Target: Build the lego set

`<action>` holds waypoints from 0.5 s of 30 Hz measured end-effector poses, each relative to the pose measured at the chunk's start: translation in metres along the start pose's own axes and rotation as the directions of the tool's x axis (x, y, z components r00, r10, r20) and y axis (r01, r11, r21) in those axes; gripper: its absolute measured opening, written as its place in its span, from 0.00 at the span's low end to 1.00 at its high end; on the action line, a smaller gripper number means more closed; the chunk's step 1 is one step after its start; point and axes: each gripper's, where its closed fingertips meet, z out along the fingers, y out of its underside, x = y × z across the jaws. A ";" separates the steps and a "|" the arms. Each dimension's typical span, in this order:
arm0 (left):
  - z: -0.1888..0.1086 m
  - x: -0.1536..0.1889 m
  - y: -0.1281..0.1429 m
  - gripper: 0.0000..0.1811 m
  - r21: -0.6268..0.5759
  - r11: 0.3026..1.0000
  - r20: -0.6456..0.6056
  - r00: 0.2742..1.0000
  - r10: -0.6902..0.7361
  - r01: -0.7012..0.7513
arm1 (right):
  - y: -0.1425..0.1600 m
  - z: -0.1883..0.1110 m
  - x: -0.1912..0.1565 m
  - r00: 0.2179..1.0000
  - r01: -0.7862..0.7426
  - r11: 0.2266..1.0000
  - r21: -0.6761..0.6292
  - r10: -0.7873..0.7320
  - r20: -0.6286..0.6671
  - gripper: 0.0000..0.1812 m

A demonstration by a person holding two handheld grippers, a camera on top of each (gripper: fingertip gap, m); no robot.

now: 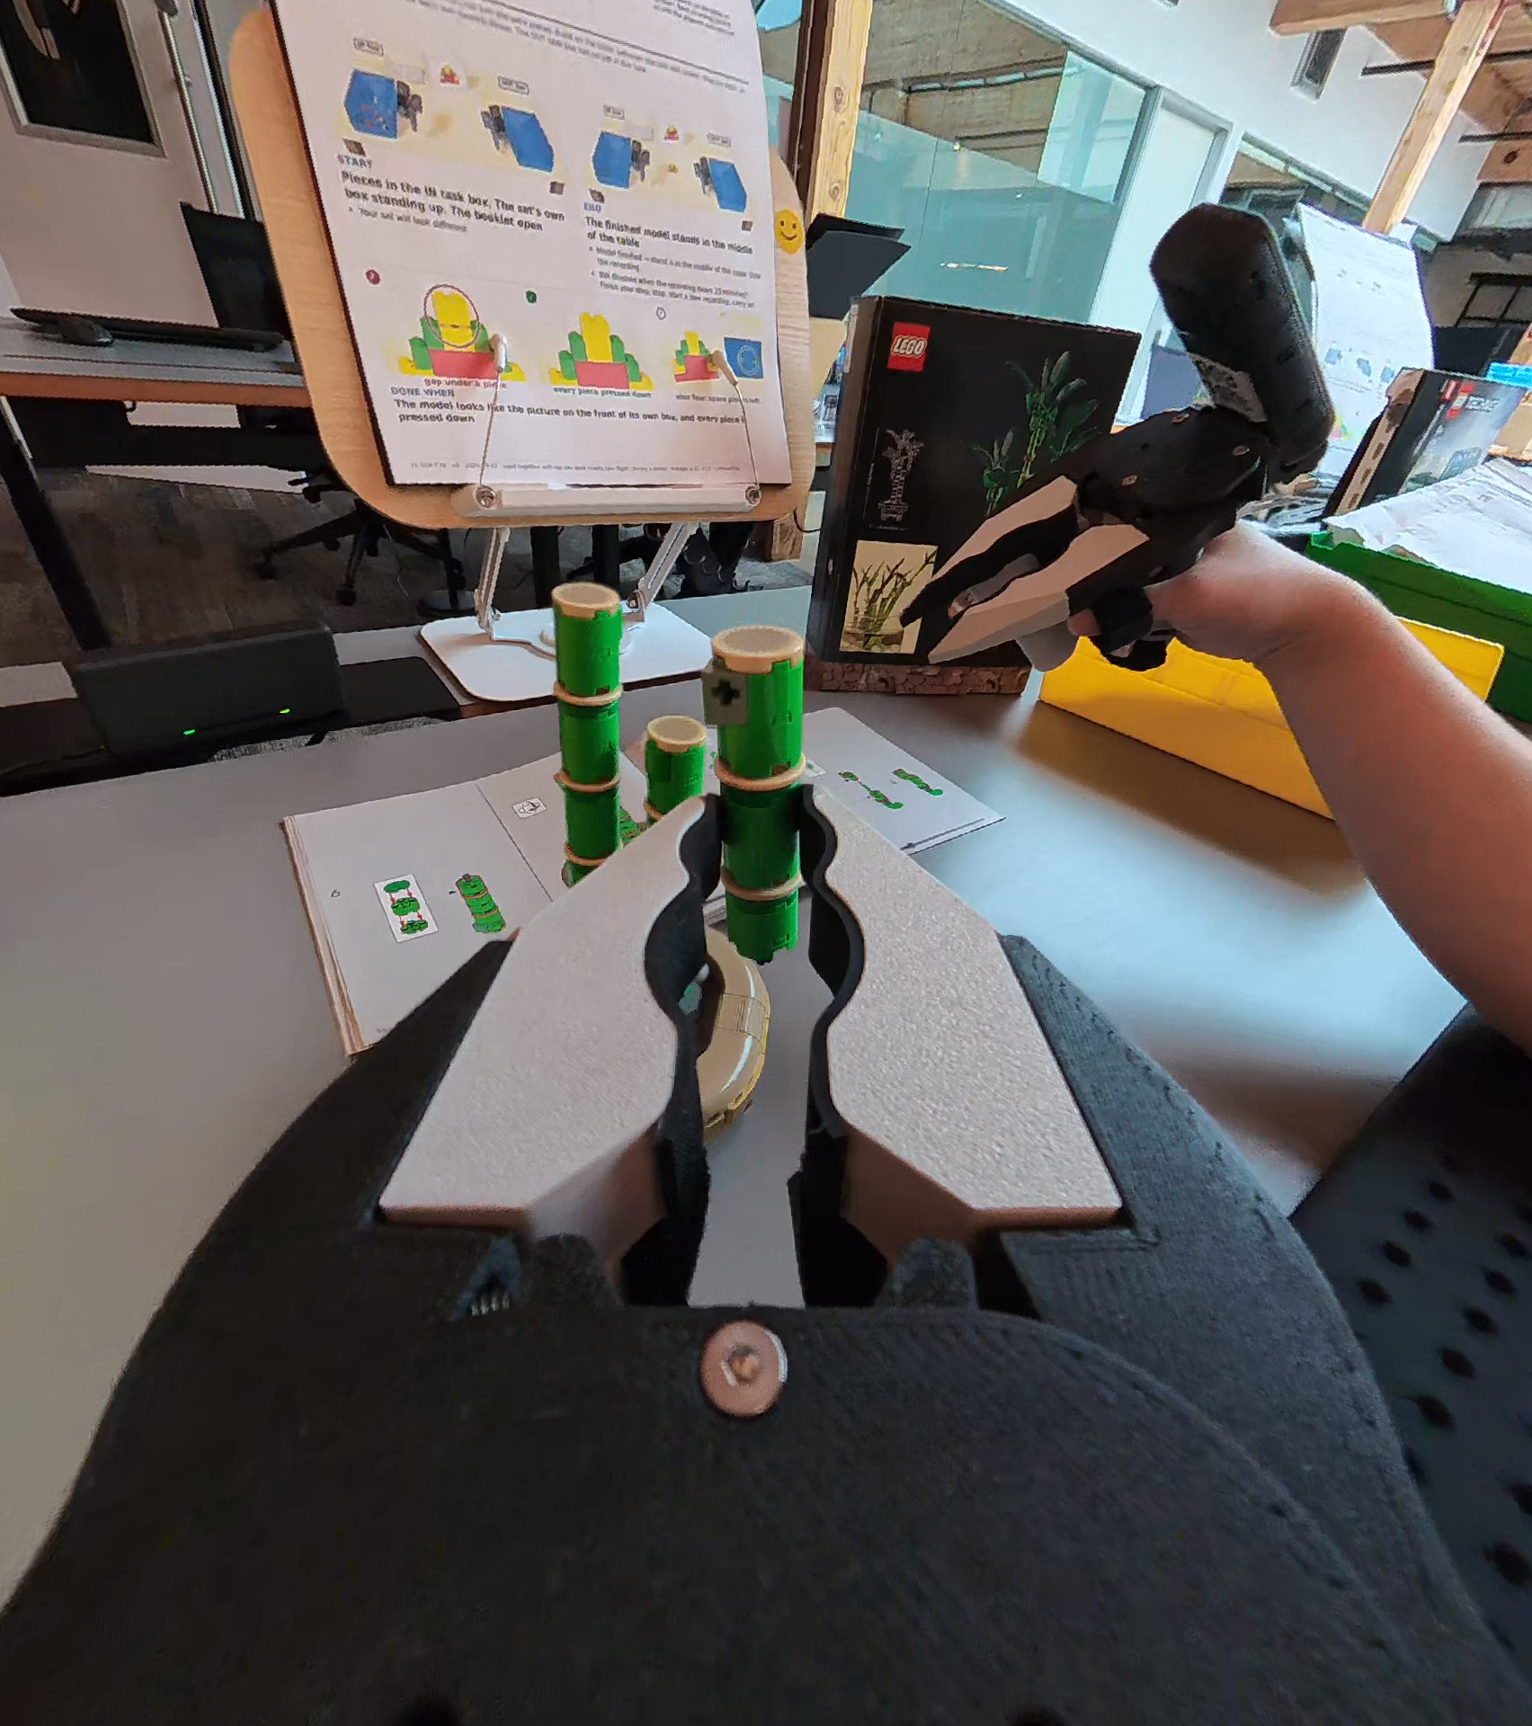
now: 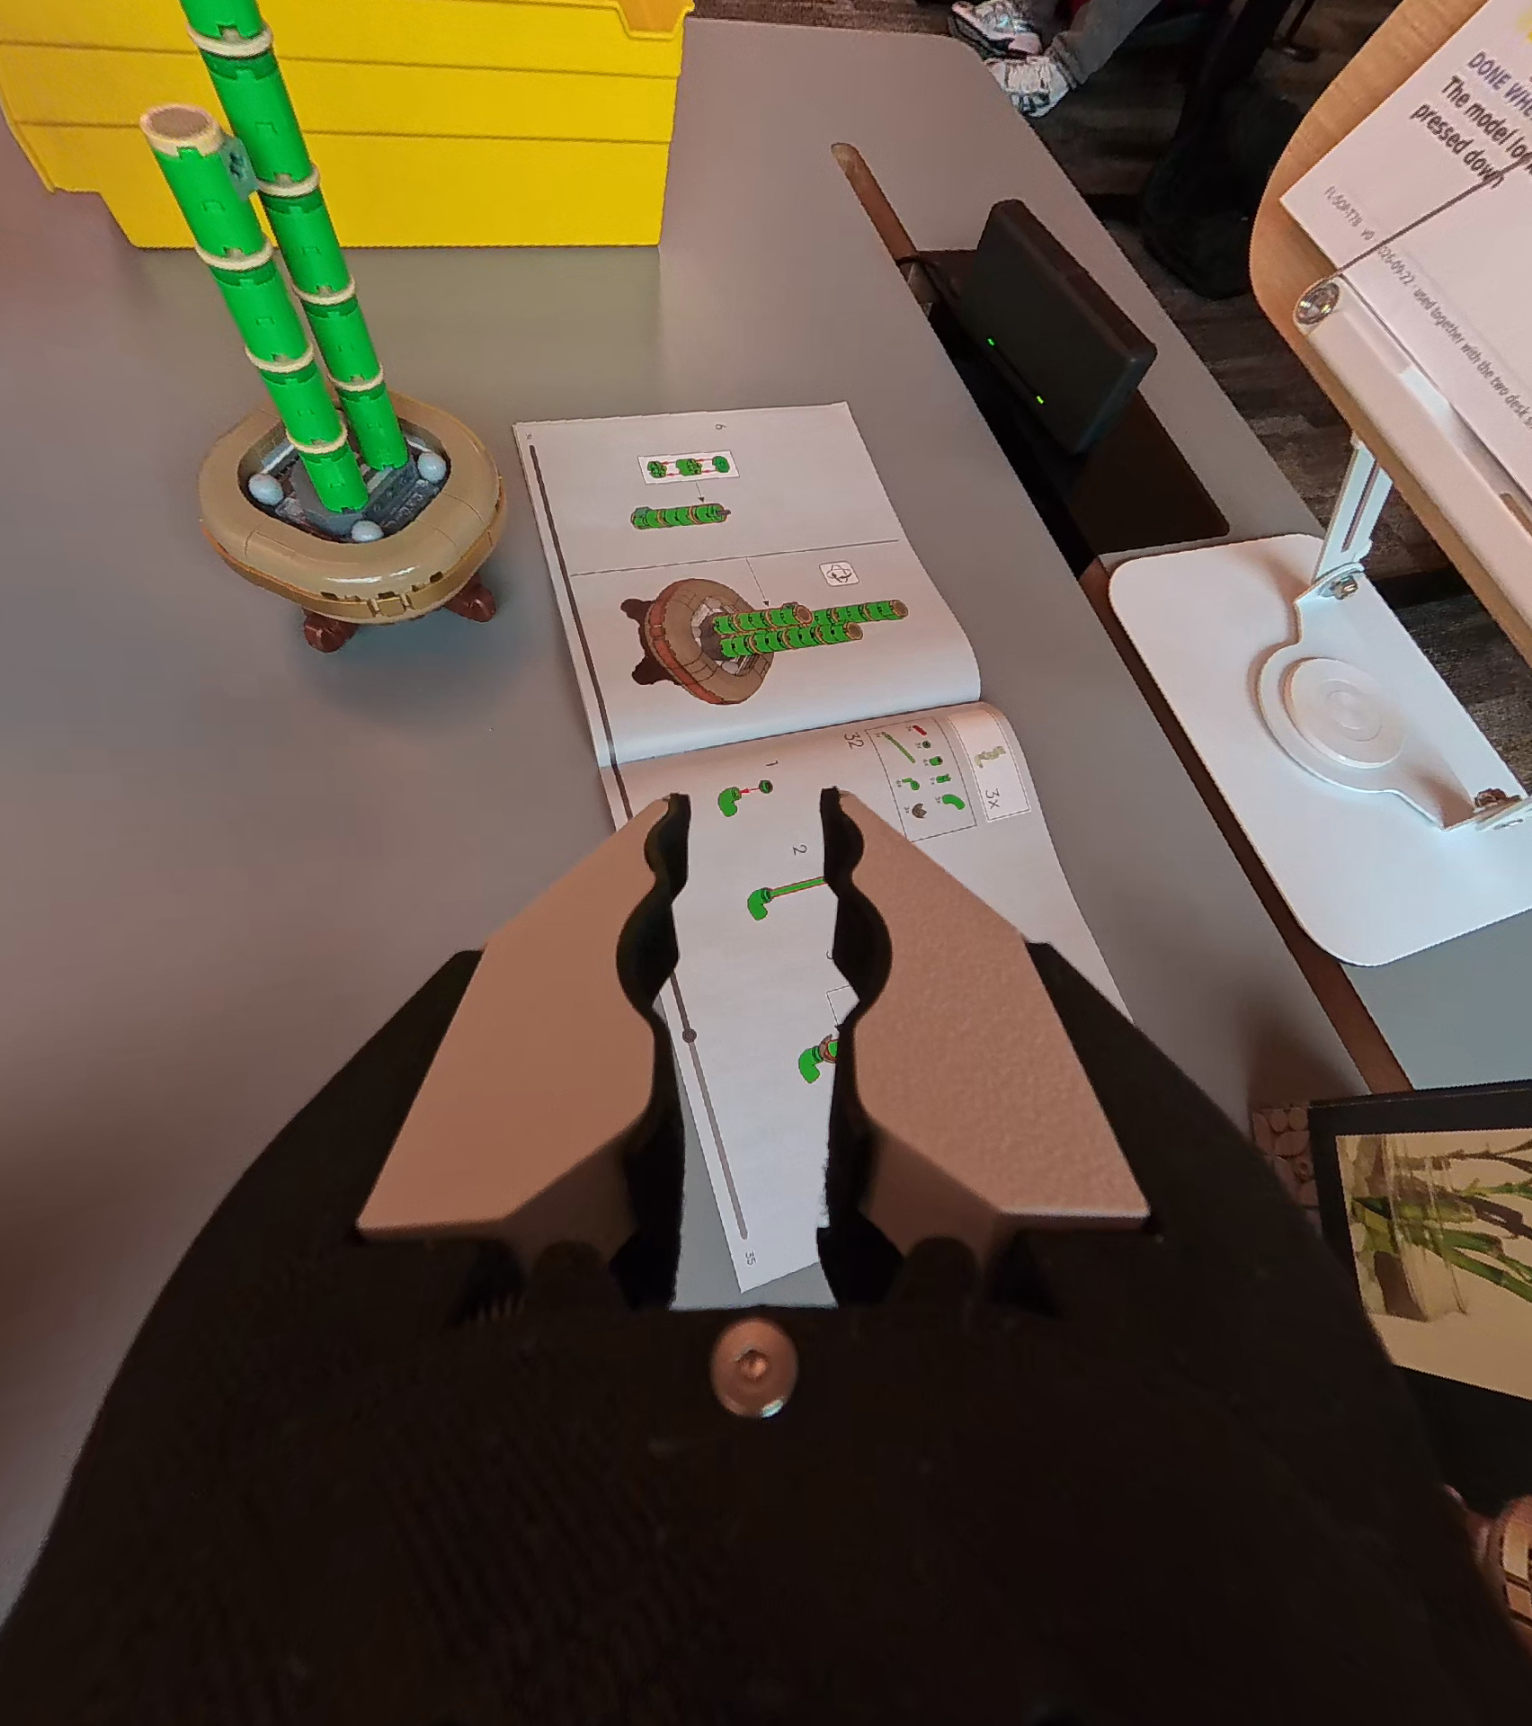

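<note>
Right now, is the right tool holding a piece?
No, the right tool is open and empty, with only the booklet showing between its fingers.

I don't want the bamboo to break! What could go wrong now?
The left gripper pinches the loose green stalk only at its fingertips, so it might twist or slip. Lowering it could bump the two stalks already standing in the tan pot. The right gripper is open over the booklet, so nothing steadies the pot.
</note>
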 end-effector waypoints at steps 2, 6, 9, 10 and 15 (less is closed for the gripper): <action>0.001 -0.003 0.002 0.08 0.000 1.000 -0.008 1.000 -0.015 0.015 | 0.001 0.000 0.001 1.000 -0.003 1.000 0.000 0.003 0.000 0.15; 0.006 -0.003 0.007 0.08 0.017 1.000 -0.055 0.998 0.014 -0.013 | 0.002 -0.001 0.001 1.000 -0.008 1.000 0.001 0.008 0.002 0.15; 0.011 -0.001 0.013 0.08 0.025 0.999 -0.102 0.994 0.050 -0.048 | 0.003 0.000 0.001 1.000 -0.009 1.000 -0.004 0.009 0.005 0.15; 0.012 0.000 0.014 0.07 0.029 0.998 -0.113 0.992 0.060 -0.057 | 0.003 0.001 0.001 1.000 -0.009 1.000 -0.006 0.009 0.005 0.15; 0.014 0.003 0.016 0.08 0.047 0.993 -0.147 0.982 0.118 -0.112 | 0.005 0.003 0.001 1.000 -0.009 1.000 -0.013 0.009 0.010 0.15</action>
